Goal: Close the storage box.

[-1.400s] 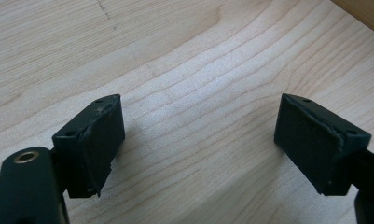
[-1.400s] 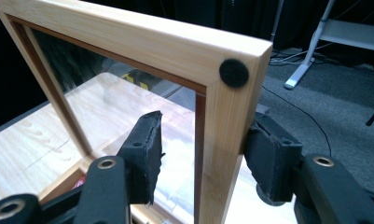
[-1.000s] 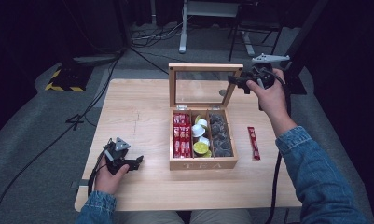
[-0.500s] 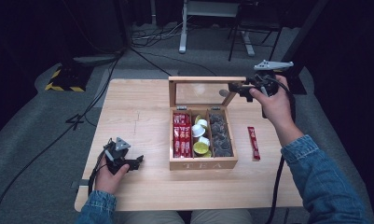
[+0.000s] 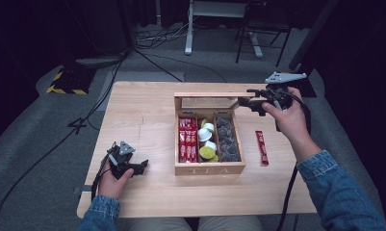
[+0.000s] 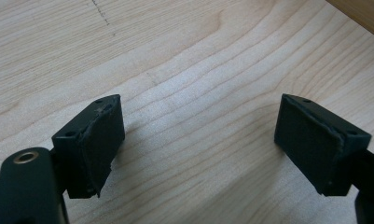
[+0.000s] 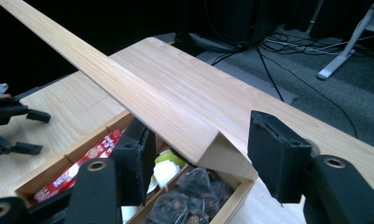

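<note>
Since the earlier frames: lid (image 5: 207,95) swung down from near upright to a low slant over the tea box (image 5: 209,169), right claw (image 5: 246,102) carried down and left with it, jaws just opened wider with the lid's right corner between them. Left claw (image 5: 141,167) unmoved at the near left of the counter (image 5: 142,110).

Step in hand, by the look of it: closing the box. From the right gripper view, lid corner (image 7: 212,149) between the two pads, gaps on both sides, so jaws apart and probably not pinching. Left claw (image 6: 198,140) also wide apart, nothing between the pads but bare wood.

Next move, as a judgement: ease the lid down the rest of the way onto the rim, then draw the jaws off to the right without dragging the box; risk of the lid dropping hard if let go at this slant.

Box at mid counter, three compartments: left one packed with red sachets (image 5: 187,144), middle one with small capsules (image 5: 207,144), white- and yellow-green-topped, right one with dark wrapped pieces (image 5: 227,142). One red sachet (image 5: 261,147) loose on the counter just right of the box.
</note>
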Tool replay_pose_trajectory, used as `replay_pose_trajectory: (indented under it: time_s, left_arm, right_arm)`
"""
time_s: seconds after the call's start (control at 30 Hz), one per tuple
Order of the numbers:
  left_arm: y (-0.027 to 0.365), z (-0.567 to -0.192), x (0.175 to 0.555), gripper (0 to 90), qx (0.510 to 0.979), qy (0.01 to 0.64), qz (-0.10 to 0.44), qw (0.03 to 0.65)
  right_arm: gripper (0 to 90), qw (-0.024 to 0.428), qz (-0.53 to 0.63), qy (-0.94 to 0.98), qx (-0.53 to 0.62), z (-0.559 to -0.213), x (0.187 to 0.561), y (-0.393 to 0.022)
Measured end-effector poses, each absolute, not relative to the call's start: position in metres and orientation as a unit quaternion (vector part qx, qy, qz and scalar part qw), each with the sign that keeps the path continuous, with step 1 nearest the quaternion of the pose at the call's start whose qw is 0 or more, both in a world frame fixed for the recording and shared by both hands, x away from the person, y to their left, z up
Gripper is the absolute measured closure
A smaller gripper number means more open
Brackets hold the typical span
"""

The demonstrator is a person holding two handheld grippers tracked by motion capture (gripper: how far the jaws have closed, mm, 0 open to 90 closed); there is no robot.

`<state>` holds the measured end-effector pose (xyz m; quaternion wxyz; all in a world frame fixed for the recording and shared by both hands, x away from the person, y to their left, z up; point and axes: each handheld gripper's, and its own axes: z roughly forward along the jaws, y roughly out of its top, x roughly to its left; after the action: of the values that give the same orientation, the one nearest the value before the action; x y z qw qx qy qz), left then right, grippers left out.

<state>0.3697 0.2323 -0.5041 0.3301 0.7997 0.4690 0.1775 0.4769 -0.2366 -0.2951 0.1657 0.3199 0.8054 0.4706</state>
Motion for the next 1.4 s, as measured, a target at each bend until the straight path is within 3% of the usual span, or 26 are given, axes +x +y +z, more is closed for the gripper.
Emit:
replay_pose_trajectory:
  time_s: [1.4]
  left_arm:
    - [0.227, -0.504, 0.383, 16.2, 0.802, 0.463, 0.174, 0.334]
  right_arm:
    - [37.6, 0.147, 0.433, 0.843, 0.283, -0.352, 0.420, -0.248]
